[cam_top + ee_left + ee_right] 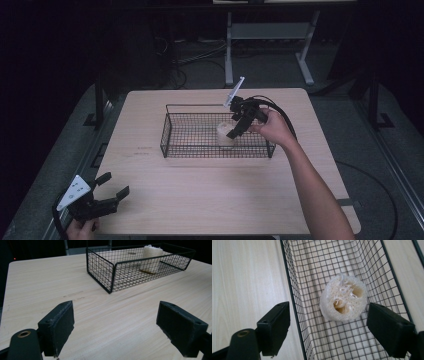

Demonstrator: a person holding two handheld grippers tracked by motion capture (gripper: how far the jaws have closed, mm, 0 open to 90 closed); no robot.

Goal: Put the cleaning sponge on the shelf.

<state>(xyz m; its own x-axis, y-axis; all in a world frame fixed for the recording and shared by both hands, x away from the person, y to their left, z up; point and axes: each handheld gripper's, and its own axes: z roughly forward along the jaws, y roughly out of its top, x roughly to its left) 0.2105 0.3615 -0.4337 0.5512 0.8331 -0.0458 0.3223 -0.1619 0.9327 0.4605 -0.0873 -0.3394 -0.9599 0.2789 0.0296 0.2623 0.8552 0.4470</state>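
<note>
A black wire basket (172, 106) sits on the far half of the wooden table. Inside it, toward its right end, a pale fibrous loofah piece (223, 137) stands on end on the mesh floor. My right gripper (234, 133) hangs over the basket just above the loofah, open, its pads clear of it. In the right gripper view the loofah (343, 297) lies below and between the two spread jaws, holes facing up. My left gripper (115, 183) rests open at the table's near left corner. Its view looks across bare wood to the basket (112, 277) and the loofah (150, 257).
The tabletop (210, 195) is light wood with a faint mark (142, 150) left of the basket. Past the far edge stand the white legs of another table (229, 45) and cables on the dark floor.
</note>
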